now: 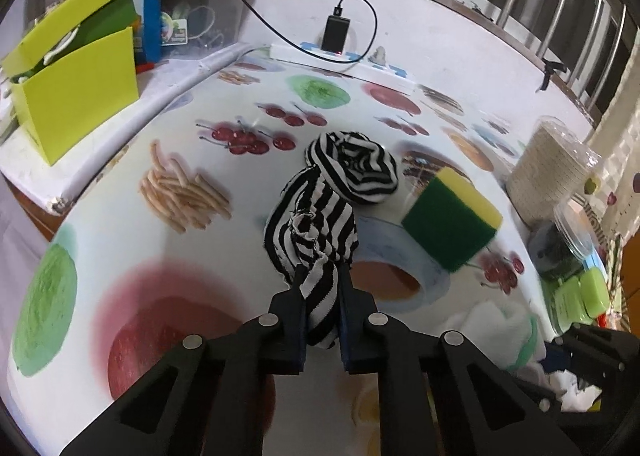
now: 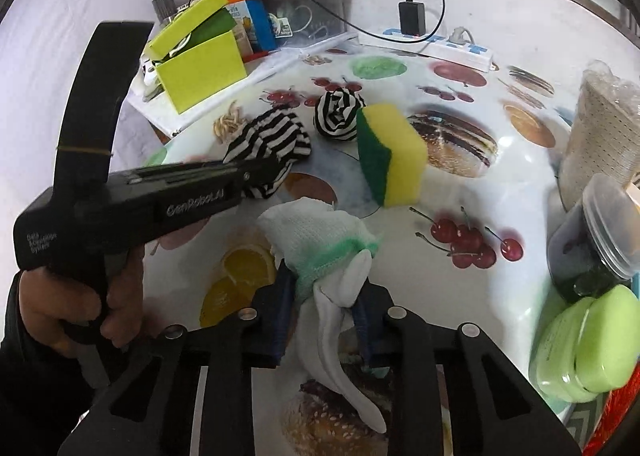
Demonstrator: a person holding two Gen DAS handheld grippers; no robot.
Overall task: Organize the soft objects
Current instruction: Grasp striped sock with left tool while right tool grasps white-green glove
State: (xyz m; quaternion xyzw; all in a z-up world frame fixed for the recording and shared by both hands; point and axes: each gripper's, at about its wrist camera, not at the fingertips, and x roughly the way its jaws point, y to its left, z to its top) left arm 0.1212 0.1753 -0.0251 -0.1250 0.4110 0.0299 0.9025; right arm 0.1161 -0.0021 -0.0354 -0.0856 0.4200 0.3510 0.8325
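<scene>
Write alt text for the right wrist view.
The right claw grips a white sock over a fruit-print table. The left claw pinches a striped sock. Beyond lie a rolled striped sock and a sponge.

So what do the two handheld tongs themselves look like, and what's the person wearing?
Both tongs are matte black plastic with silver round bolts and dark blue pads. The left gripper carries white lettering on its body, a curved black handle and a thin yellowish band. A dark sleeve covers the wrist.
</scene>
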